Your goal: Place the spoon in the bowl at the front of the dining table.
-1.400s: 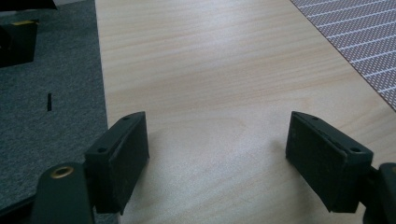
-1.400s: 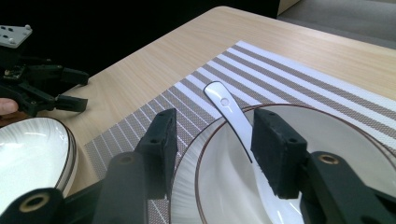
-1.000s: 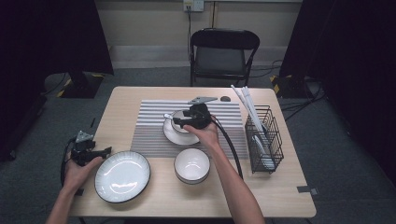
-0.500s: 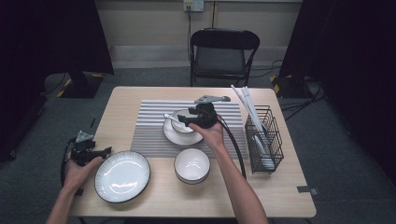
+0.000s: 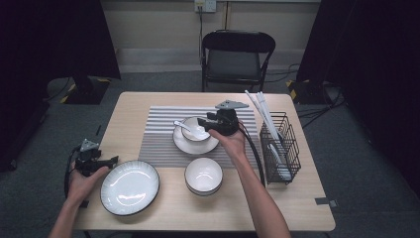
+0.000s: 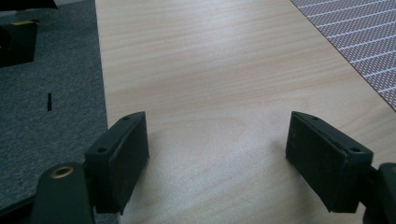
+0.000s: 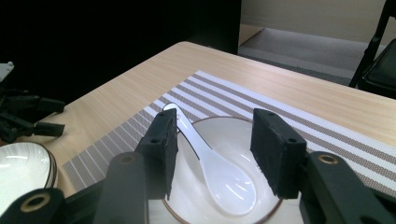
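My right gripper (image 7: 212, 154) hangs over the small bowl (image 7: 219, 186) with the white spoon (image 7: 210, 163) in it.

My right gripper's jaws have just been closing and now stand part open, pads touching nothing; the spoon lies between and just below them, its scoop in the bowl near me and its handle leaning out over the far rim. In the high view that bowl (image 5: 195, 128) sits on a saucer (image 5: 195, 145) on the striped mat (image 5: 158, 139), right at my gripper's tips. An empty white bowl (image 5: 203, 175) stands near my right wrist, and the wire basket (image 5: 280, 148) behind my right hand holds white utensils I cannot make out. My left gripper (image 6: 217, 161) is wide open over bare table (image 6: 210, 84), gripping nothing, with an empty plate (image 5: 130, 187) just beside it.
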Tool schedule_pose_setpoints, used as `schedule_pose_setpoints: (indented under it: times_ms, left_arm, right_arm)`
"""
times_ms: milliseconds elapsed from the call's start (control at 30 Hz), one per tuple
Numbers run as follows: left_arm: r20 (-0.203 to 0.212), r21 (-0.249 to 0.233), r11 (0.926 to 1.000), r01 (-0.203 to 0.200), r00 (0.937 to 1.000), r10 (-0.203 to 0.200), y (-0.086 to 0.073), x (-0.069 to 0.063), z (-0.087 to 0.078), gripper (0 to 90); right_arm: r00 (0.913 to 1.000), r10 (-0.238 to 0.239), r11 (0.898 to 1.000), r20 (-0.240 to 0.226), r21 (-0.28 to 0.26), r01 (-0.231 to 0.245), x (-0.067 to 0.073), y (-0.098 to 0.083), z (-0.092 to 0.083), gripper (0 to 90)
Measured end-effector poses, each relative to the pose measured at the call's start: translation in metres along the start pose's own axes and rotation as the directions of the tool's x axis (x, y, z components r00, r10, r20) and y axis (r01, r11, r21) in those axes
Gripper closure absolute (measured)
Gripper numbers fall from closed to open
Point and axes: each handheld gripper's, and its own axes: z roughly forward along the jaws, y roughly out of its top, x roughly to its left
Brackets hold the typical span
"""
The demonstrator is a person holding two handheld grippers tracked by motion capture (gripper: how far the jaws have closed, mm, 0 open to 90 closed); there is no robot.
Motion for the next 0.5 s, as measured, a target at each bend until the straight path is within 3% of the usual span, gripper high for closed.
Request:
schedule_pose_setpoints:
  times_ms: [133,500]
  left_arm:
    - [0.0,0.0,1.0,0.0,1.0,0.0,0.0,0.0,0.0,20.9]
    - [0.0,0.0,1.0,0.002,1.0,-0.002,0.0,0.0,0.0,20.9]
  right_arm:
    - [0.9999,0.002,1.0,-0.01,0.007,-0.001,-0.003,0.0,-0.007,53.0]
    - [0.999,0.038,0.999,-0.024,0.013,-0.038,-0.009,0.007,-0.03,43.4]
